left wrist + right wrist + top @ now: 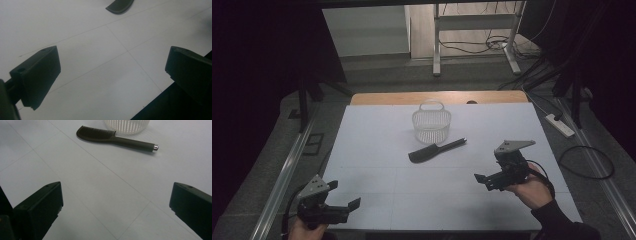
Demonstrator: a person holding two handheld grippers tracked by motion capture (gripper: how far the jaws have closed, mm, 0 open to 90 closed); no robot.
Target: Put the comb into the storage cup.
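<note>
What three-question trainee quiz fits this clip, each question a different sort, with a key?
1. True or false: the comb lies inside the basket.
2. Which is closer to the comb: A) left gripper B) right gripper?
3. How do both grippers' jaws stand?

Key: 1 false, it lies on the white table in front of the basket. 2 B. 3 Open, holding nothing.
</note>
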